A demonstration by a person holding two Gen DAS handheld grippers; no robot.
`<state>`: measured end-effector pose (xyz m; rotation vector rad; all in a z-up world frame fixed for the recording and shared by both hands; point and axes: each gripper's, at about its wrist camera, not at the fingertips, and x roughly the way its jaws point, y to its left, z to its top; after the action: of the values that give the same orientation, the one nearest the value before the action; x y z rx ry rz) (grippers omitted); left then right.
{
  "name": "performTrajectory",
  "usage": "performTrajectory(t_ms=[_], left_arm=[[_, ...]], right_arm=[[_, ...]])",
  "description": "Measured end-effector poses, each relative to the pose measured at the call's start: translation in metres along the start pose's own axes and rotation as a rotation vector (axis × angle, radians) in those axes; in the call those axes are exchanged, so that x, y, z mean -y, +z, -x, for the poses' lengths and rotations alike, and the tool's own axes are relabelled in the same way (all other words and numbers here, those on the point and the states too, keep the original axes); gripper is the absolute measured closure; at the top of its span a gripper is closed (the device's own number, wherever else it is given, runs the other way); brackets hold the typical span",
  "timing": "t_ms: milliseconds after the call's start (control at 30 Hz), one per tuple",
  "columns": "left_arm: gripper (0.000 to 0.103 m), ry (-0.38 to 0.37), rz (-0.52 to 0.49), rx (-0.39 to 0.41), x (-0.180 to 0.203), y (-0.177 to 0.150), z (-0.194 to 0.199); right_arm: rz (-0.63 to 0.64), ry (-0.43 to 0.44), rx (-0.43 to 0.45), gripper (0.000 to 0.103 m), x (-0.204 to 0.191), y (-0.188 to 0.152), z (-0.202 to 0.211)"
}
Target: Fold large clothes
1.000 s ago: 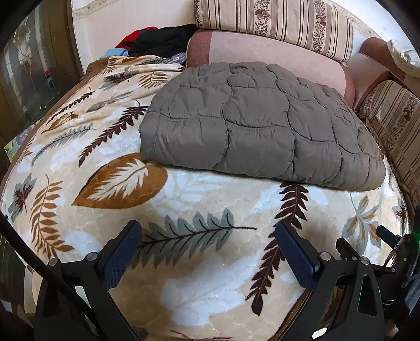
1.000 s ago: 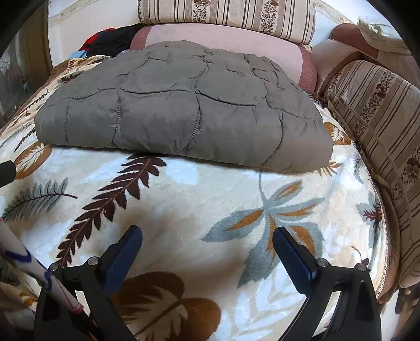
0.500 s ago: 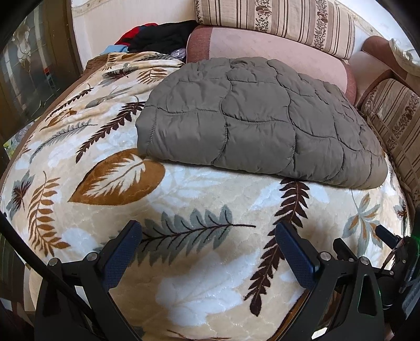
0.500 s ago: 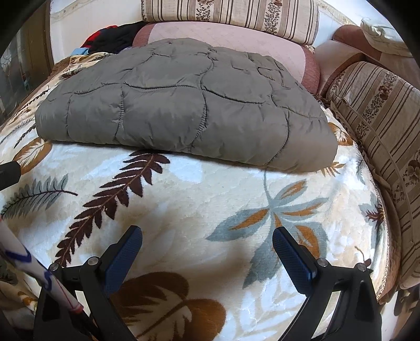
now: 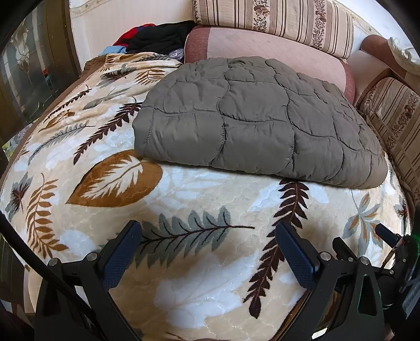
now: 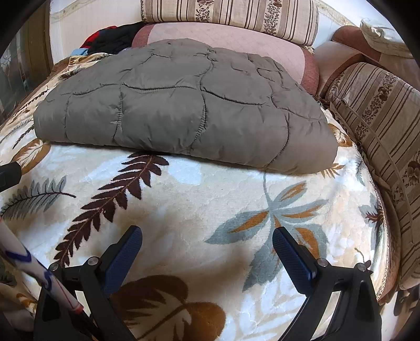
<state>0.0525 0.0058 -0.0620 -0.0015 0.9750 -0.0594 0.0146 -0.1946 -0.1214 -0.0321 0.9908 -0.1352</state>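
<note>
At the far left edge, dark glass-panelled woodwork (image 5: 29,78) borders the scene. Next to it, a heap of red, black and blue clothes (image 5: 155,36) lies at the back, behind a leaf-patterned blanket (image 5: 183,194) that covers the surface below. The left gripper (image 5: 207,246) hovers over the blanket's near part, its jaws wide apart and holding nothing. In the middle the grey quilted garment (image 5: 249,123) lies folded into a thick, roughly rectangular bundle on the blanket, well beyond both grippers and touching neither. Behind it sit a pink cushion (image 5: 275,49) and a striped cushion (image 5: 275,23). The right gripper (image 6: 207,244) likewise hangs above the blanket, jaws spread and empty. Further right, a striped sofa arm (image 6: 380,110) runs beside the garment's right edge.
</note>
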Motion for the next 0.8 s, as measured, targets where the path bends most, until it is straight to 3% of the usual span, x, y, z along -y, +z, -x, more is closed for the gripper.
performTrajectory(t_ms=[800], left_arm=[[0.002,0.006,0.025,0.008,-0.0097,0.0020,-0.0064]], right_arm=[[0.016,-0.010,0.022,0.002,-0.0037,0.0057,0.0011]])
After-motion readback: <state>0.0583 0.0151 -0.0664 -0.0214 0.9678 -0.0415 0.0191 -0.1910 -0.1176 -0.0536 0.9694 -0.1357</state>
